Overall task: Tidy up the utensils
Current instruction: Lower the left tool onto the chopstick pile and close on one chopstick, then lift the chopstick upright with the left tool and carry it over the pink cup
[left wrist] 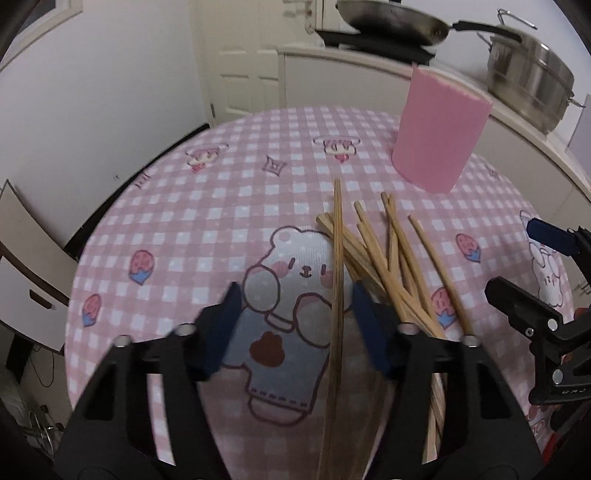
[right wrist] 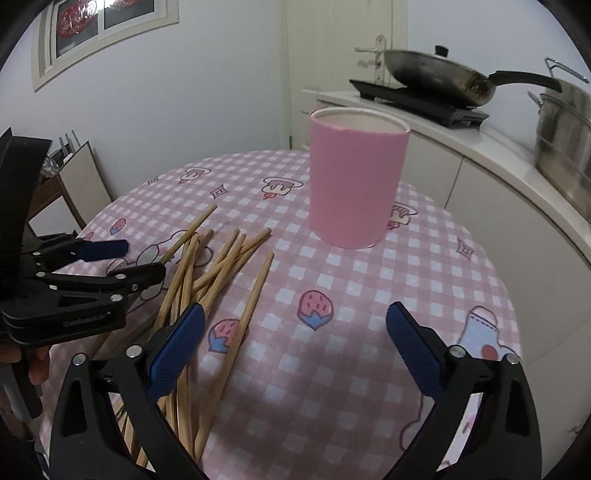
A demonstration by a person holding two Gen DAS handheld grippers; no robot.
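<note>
Left wrist view: left gripper [left wrist: 295, 325] over the desk [left wrist: 177, 221], which has a pink checked cloth with cartoon prints. Jaws spread part-way, blue pads [left wrist: 225, 328] clear of everything. A pair of chopsticks [left wrist: 337, 295] runs lengthwise through the gap, nearer the right-side pad; no pad visibly presses on it. The remaining loose chopsticks [left wrist: 399, 258] lie in a crossed heap just right of the jaws and ahead of them. Pink cup [left wrist: 439, 133] stands upright beyond the heap, ahead and to the right, well apart from the jaws. The other gripper shows at the right edge. Pan [left wrist: 395, 22] and steel pot [left wrist: 528, 81] on the white counter behind.

Right wrist view: right gripper [right wrist: 295, 343] with jaws spread wide, nothing between them but bare cloth. Chopstick heap [right wrist: 210, 273] lies to the left of the jaws, some sticks passing under the left-side pad [right wrist: 173, 350]; one single chopstick [right wrist: 243, 328] lies just inside that pad. Pink cup [right wrist: 354, 184] straight ahead of the jaws, upright, mouth open, interior not visible. Left gripper [right wrist: 122, 262] at the left edge, over the far end of the heap.
</note>
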